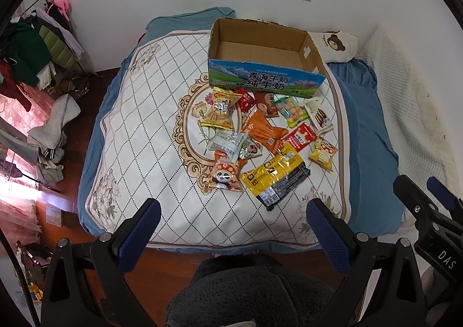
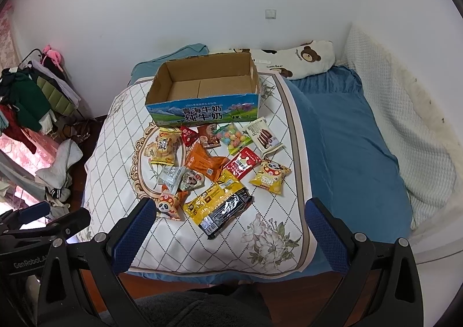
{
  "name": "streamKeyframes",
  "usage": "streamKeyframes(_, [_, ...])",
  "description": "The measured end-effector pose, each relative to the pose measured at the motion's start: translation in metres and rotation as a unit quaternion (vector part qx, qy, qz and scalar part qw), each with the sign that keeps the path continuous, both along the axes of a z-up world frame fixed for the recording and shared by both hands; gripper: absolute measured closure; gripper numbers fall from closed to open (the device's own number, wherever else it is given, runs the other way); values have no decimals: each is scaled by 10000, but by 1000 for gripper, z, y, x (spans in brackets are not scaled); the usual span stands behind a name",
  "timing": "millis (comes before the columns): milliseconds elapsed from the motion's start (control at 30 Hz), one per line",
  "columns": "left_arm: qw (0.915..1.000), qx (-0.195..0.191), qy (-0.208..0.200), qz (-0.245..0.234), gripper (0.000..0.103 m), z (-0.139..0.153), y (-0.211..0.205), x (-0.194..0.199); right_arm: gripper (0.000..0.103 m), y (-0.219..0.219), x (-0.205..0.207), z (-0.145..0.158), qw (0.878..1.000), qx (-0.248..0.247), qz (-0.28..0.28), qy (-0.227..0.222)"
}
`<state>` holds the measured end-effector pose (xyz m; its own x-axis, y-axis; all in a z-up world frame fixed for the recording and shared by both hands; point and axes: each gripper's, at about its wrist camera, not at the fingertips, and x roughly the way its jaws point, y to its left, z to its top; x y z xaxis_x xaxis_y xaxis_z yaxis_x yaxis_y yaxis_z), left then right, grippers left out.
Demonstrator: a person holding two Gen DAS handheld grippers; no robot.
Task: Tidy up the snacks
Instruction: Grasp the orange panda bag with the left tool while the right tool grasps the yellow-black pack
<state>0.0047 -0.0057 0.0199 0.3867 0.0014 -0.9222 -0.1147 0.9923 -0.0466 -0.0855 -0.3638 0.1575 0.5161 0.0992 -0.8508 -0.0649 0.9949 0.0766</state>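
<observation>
Snacks lie in a loose heap on a quilted floral bedspread point(image 1: 136, 136) covering the bed, none of them inside the open cardboard milk carton box point(image 1: 260, 52), which stands empty at the 12 o'clock side of the heap with its blue printed front facing the cameras. At 6 o'clock in the heap lies a long yellow-and-black packet point(image 1: 275, 176), with a panda-print orange packet point(image 1: 225, 175) just beside it at 9 o'clock. An orange packet point(image 1: 263, 131) sits near the centre, a red packet point(image 1: 299, 136) touching it at 3 o'clock and a small yellow packet point(image 1: 322, 153) further out. A bag of coloured candy balls point(image 1: 289, 110) and a chocolate biscuit pack point(image 1: 318, 116) lie close to the box front, a yellow cracker bag point(image 1: 220, 113) at 10 o'clock. Left gripper point(image 1: 233, 211) hovers above the near edge of the bed, jaws wide apart and holding nothing. Right gripper point(image 2: 228, 212) hovers likewise, jaws wide apart, nothing between them. A bear-print pillow point(image 2: 303, 59) rests behind the box at 1 o'clock. A clothes rack point(image 1: 34, 46) stands well apart at 9 o'clock.
</observation>
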Motion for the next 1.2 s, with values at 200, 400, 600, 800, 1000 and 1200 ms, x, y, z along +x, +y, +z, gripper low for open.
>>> streamKeyframes(200, [9981,407,285,375,0,-53,22,35,0,-4,41,-72,9946,665,-365,709])
streamKeyframes(400, [9897,968,982,372,0,-139,49,74,0,0,88,-200,9710,1271,-931,1795])
streamKeyframes(600, [9817,1124,1531,101,0,-209,61,106,0,15,121,-312,9439,1529,-1521,2501])
streamKeyframes(800, [9767,891,1939,-224,0,-254,56,143,0,45,149,-373,9347,1179,-1738,2868])
streamKeyframes(1000, [9727,771,2150,-407,0,-277,47,159,4,69,161,-401,9417,701,-1396,2979])
streamKeyframes(1200, [9656,363,2503,-611,0,-302,34,159,6,106,149,-407,9543,-581,351,2912])
